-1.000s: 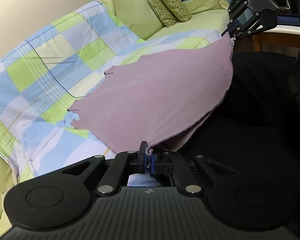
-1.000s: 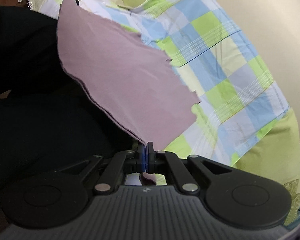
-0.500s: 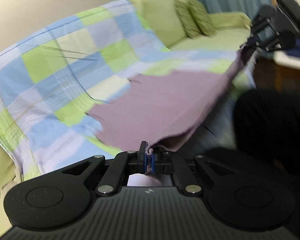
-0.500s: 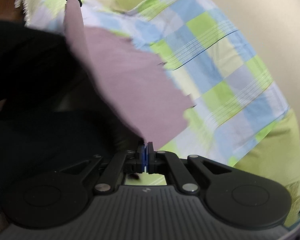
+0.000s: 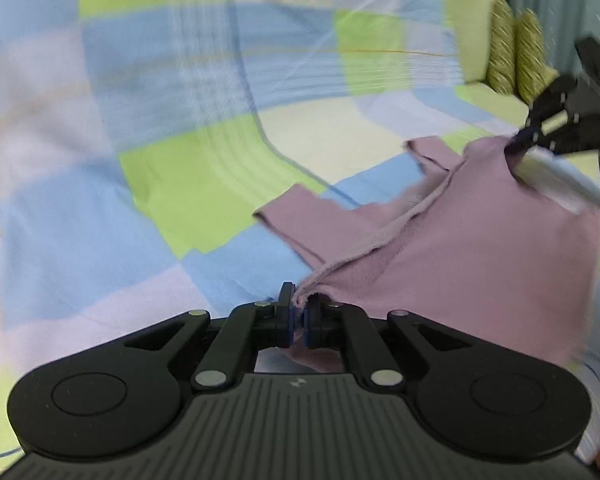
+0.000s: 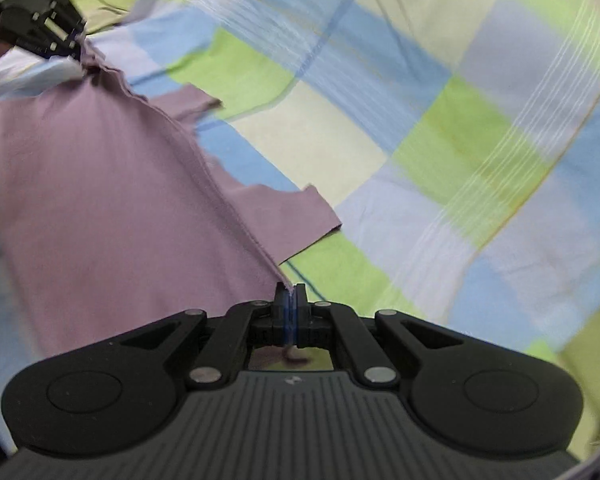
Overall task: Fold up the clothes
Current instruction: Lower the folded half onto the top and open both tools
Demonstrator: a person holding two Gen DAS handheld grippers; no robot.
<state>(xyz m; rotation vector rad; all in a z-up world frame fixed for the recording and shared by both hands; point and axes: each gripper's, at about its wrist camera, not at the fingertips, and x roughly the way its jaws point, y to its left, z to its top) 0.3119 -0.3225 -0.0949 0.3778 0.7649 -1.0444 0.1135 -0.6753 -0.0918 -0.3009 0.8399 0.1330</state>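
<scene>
A mauve garment [image 5: 460, 248] [image 6: 100, 200] lies doubled over on the checked sheet [image 5: 180, 160], its raw edge stretched in a line between my two grippers. My left gripper [image 5: 299, 312] pinches one end of that edge; its jaws are opening slightly, with the cloth still pressed between the pads. The right gripper [image 6: 290, 296] is shut on the other end of the edge. Each gripper shows in the other's view: the right gripper [image 5: 528, 136] at the far right, the left gripper [image 6: 78, 46] at the top left. Lower flaps of the garment stick out past the held edge.
The blue, green and cream checked sheet [image 6: 460, 120] covers a green sofa and fills most of both views. Two patterned green cushions [image 5: 516, 52] lean at the sofa's far end, in front of a teal curtain [image 5: 560, 8].
Both grippers swept forward over the sheet with the garment's edge held. The cloth, earlier spread out toward the dark area in front, now lies folded over itself on the sheet.
</scene>
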